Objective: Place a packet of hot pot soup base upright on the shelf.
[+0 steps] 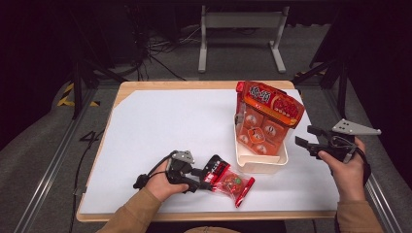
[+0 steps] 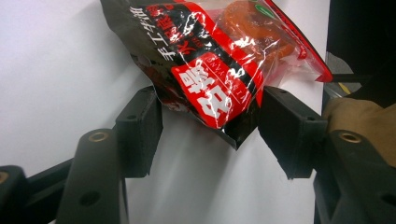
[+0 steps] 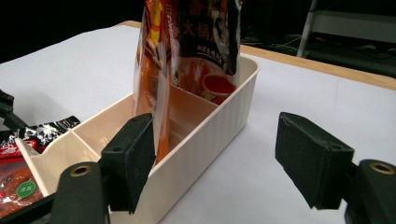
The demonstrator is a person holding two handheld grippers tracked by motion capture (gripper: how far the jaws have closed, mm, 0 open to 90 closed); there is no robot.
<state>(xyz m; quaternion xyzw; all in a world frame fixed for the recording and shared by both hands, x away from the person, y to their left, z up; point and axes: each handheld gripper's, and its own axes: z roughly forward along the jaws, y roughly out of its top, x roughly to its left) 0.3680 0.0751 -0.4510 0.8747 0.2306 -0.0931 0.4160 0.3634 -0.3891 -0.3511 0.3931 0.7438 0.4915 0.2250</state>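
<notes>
High view: left gripper (image 1: pixel 206 182) at lower centre, jaws straddling the black end of a red snack pouch (image 1: pixel 229 181) flat on the white table (image 1: pixel 160 131). Cream bin (image 1: pixel 260 162) right of centre holds a tall red bag (image 1: pixel 267 119) upright.

Left gripper view: pouch corner between the pads, apparently not yet pinched.

Right gripper view: right gripper (image 3: pixel 219 158) released, empty, beside the bin, probably waiting to steady it.

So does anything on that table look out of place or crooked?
Slightly. The big orange snack bag stands tilted in the cream bin, leaning over its far end and sticking well above the rim. The small red-and-black sauce packet lies outside the bin, its corner between the left hand-held gripper jaws.
</notes>
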